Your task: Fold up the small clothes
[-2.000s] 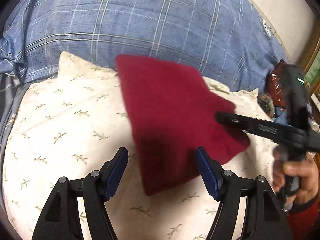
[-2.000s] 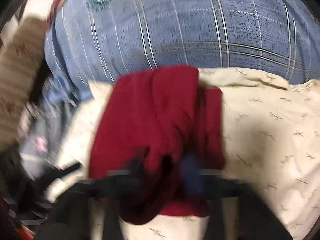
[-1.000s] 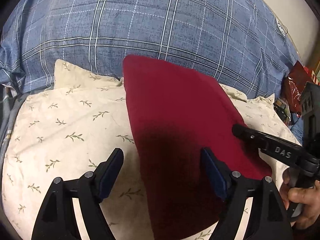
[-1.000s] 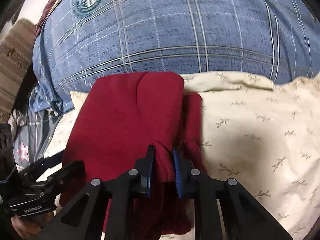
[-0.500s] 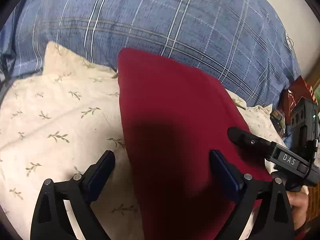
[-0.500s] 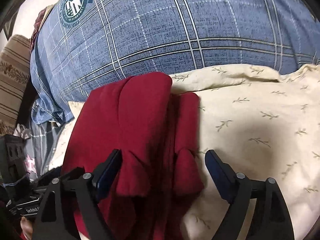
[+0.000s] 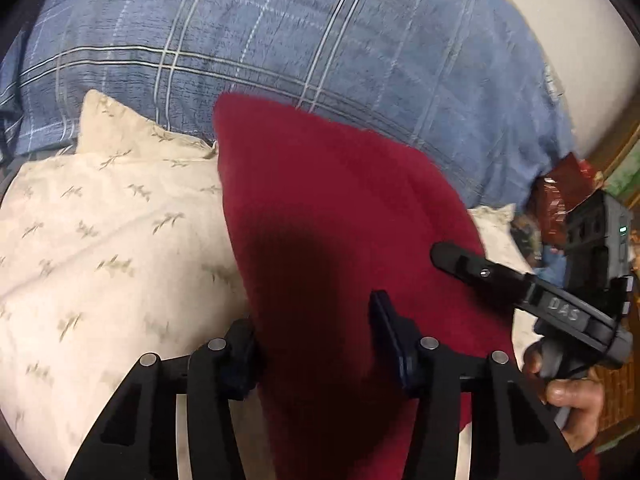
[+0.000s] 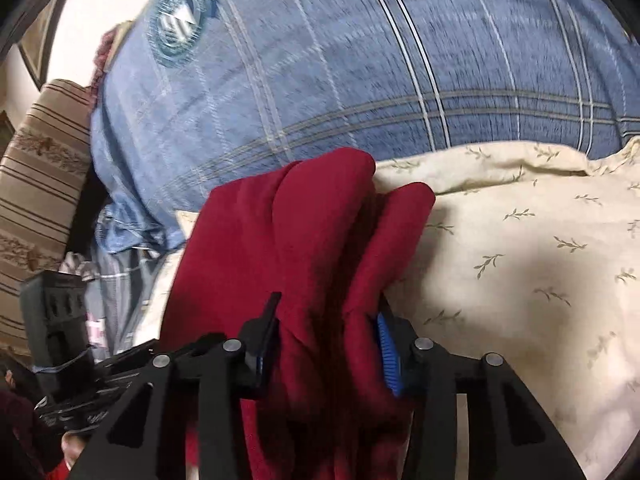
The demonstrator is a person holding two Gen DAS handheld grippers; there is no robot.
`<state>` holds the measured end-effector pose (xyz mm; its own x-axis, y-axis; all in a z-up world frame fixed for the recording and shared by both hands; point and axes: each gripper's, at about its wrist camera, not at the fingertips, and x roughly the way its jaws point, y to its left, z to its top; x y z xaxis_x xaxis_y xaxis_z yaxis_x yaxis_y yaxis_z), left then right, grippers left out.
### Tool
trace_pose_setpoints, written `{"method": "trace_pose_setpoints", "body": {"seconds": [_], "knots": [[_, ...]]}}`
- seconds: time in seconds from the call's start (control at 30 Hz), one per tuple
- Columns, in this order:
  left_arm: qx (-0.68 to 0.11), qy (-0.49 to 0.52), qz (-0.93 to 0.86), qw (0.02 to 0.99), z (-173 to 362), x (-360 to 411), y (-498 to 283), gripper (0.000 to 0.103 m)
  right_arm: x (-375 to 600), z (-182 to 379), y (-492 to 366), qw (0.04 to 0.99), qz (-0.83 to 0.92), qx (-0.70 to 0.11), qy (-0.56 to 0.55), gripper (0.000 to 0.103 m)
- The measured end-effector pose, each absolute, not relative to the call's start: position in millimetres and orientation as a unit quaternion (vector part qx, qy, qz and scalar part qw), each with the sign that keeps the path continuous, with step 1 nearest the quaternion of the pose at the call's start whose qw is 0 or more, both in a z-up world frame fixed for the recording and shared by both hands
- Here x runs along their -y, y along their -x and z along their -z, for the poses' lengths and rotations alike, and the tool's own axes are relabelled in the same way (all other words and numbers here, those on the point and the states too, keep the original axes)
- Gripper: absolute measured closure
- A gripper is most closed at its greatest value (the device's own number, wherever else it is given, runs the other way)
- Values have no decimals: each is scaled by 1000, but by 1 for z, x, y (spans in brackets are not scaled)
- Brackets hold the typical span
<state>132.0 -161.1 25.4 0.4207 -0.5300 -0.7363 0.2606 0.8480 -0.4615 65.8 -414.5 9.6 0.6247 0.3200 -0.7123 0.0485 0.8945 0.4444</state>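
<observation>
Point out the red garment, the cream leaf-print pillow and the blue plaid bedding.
red garment (image 7: 320,200), left wrist view, flat upper panel.
cream leaf-print pillow (image 7: 100,240), left wrist view, bare top surface.
blue plaid bedding (image 8: 400,80), right wrist view, middle.

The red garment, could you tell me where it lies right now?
The red garment lies on the cream leaf-print pillow, its far end against the blue plaid bedding; its near end sits between both closing grippers, left and right.

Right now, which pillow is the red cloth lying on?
The cream pillow with little leaf sprigs holds the red cloth. The blue plaid pillow sits behind it.
</observation>
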Motion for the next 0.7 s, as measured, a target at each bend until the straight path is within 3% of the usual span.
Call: {"method": "trace_pose_setpoints", "body": {"seconds": [0.23,0.4,0.57,0.7], "knots": [[-491,120,228,832,-40,126,-54,54,375,-32,-5,863,-120,-447,-203,60],[-492,106,206,839,-19,119,-27,47,366,-5,26,848,-89,-482,-203,39],[-471,88,173,861,-30,117,-25,41,374,-39,44,881,-65,-415,-218,39],[-451,56,156,877,-33,127,-16,35,357,-42,21,884,-74,-419,-191,43]]}}
